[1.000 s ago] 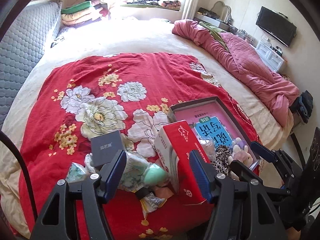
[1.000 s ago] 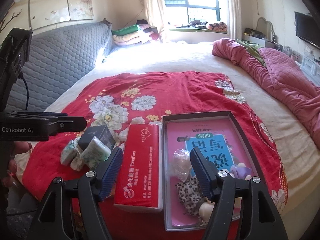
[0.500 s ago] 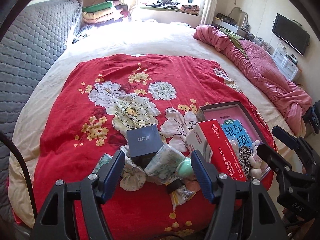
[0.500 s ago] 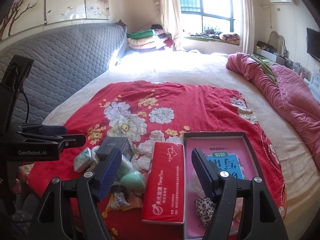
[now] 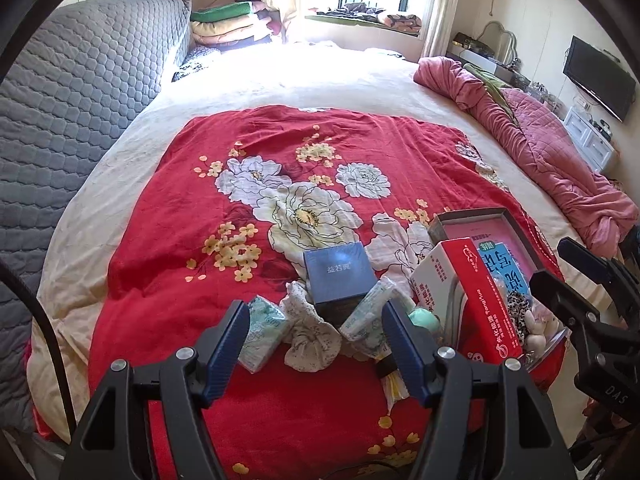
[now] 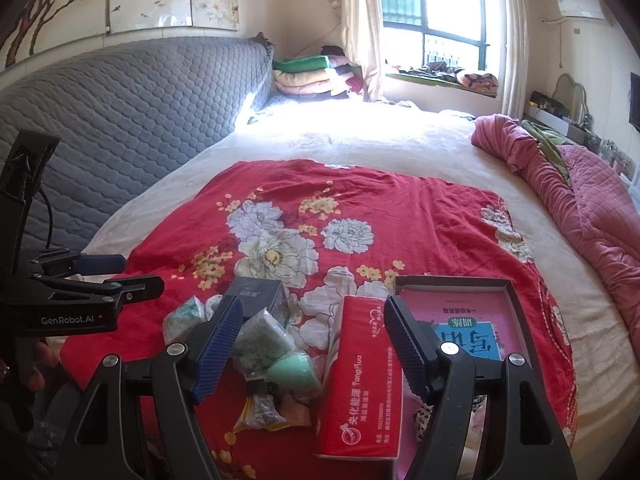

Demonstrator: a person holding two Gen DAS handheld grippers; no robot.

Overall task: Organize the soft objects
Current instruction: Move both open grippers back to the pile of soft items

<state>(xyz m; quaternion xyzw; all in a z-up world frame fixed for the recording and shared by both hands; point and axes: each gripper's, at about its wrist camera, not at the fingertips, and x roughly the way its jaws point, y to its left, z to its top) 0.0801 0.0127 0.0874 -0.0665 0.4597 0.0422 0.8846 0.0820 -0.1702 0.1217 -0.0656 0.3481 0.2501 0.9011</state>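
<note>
Both the left gripper point(image 5: 314, 330) and right gripper point(image 6: 312, 338) hung released and empty, soft tissue packets point(image 5: 262, 332) lying loose near the red floral bedspread's point(image 5: 280, 152) front edge, the shallow pink-lined box point(image 6: 510, 300) part-filled.

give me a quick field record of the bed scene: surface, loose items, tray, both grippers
surface: red floral quilt spread on a bed
loose items: dark blue box, tissue packs, white scrunchie, mint green sponge
red tissue box: lies beside the tray's left wall
tray: holds a pink book and a leopard-print piece
left gripper: open, holding nothing, above the loose pile
right gripper: open, holding nothing
</note>
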